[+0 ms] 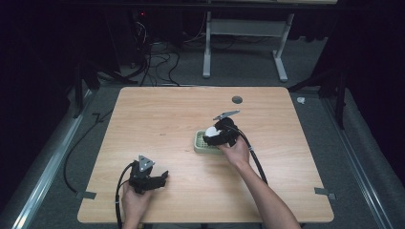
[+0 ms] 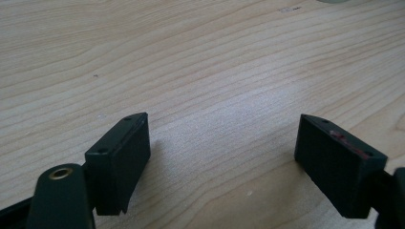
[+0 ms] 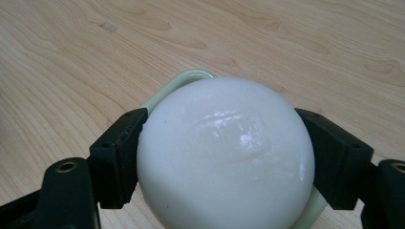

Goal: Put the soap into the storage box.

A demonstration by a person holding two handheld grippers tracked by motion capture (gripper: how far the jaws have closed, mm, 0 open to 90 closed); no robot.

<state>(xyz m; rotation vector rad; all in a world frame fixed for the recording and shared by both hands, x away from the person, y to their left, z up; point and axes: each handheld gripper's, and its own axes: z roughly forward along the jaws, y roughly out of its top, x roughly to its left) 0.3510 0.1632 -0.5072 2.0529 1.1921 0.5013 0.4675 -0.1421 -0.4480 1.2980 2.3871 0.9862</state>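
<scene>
A: So, which step is this; the pick or the put-down?

B: Hard to call outright; the right gripper has its jaws closed against both flanks of the white soap bar, and in the right gripper view the rounded bar sits squarely between them, touching each pad; beneath and behind it the pale green rim of the soap dish peeks out.

A: And on the table, where is that?

B: Right of centre on the wooden table; from the high view the ribbed dish lies there with the gripper directly over it, the white bar showing at the gripper's tip; whether the bar rests in the dish or hangs just above it, I cannot tell.

A: The other hand?

B: The left gripper sits near the front edge, well apart from the dish; its jaws stand wide with nothing but bare wood grain between them in the left gripper view; it looks idle to me.

A: What does the next move ask for, then?

B: My judgement: if the bar is being seated, lower it level until it bears on the ribs, then ease the jaws apart evenly so it does not roll; if it is being lifted, keep the squeeze steady and rise straight up; the surface looks glossy and the shape round, so a slack or lopsided grip could let it squirt out; the dish is light and may shift too.
</scene>
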